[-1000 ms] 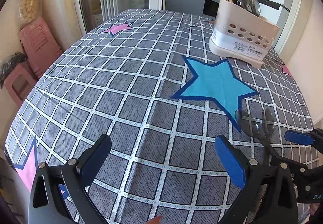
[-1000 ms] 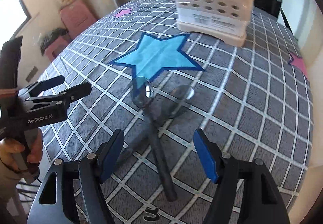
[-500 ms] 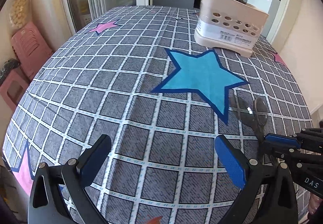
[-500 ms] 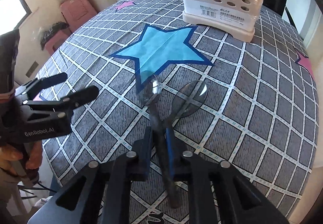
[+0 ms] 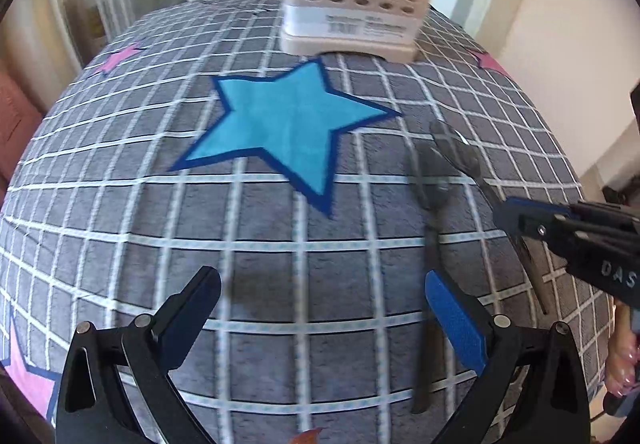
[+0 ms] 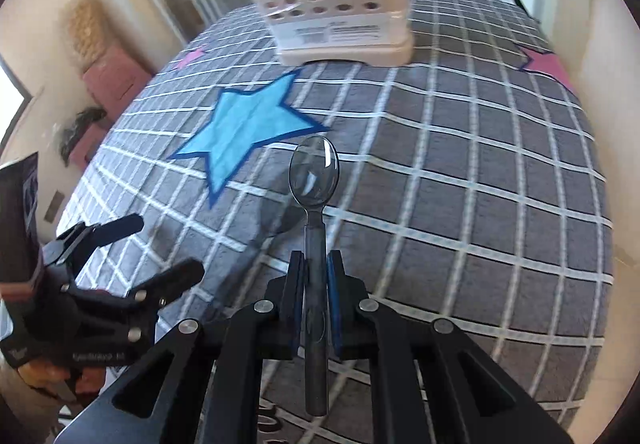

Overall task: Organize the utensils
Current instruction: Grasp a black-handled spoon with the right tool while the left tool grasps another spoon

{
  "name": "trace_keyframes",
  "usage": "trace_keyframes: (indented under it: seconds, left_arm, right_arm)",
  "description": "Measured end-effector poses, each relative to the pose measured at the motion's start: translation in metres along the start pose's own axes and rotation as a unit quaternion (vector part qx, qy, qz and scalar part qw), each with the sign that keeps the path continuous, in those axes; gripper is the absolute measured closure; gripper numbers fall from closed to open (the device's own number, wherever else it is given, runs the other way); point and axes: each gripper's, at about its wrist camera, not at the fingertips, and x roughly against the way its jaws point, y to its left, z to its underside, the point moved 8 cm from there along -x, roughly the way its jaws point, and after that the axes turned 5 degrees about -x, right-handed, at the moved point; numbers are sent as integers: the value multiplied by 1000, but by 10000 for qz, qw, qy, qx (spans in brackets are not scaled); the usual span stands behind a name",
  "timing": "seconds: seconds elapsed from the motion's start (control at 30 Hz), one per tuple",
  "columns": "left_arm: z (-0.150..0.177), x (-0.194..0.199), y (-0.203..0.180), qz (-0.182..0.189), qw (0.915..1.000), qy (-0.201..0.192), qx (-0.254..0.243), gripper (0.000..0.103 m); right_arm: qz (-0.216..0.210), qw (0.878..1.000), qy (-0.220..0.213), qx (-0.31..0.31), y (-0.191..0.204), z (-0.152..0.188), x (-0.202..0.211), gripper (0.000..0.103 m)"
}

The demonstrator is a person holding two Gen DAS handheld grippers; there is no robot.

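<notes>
Since a second ago the right claw (image 6: 316,294) has gone from wide open to clamped on the handle of one spoon (image 6: 315,180), so that spoon is now up off the cloth, bowl pointing away toward the caddy. Its jaws have just been closing, and the dark handle sits squarely between the blue pads (image 6: 333,284), sticking out behind them too. From the left wrist view the lifted spoon looks blurry, slanting up from the claw.

Second spoon (image 5: 430,228) is lying flat on the worktop (image 5: 304,276), just beside the point of the big blue star (image 5: 286,124), handle running back toward the left claw's right-hand finger.

Left claw (image 5: 320,318) is spread wide with nothing in it, hanging above the grey checked tablecloth. You can see it in the right wrist view as well, off to the left, with a hand (image 6: 52,374) gripping it.

Further out, the cream utensil caddy (image 6: 336,24) stands at the far end of the worktop, beyond the star, with utensils already poking out the top. Pink stars sit near the cloth's edges.
</notes>
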Motion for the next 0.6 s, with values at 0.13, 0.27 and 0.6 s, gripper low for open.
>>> trace_keyframes:
  seconds: [0.13, 0.27, 0.6]
  left_arm:
    - [-6, -9, -19, -85, 9994, 111, -322, 0]
    - [-13, -15, -22, -190, 9986, 167, -469, 0]
    - [-21, -18, -26, -117, 9974, 289, -654, 0]
  right_arm:
    - [-99, 9991, 155, -392, -18, -3, -3, 77]
    - [-185, 9983, 135, -541, -27, -6, 2, 66]
    - [-167, 9983, 398, -395, -24, -12, -3, 66]
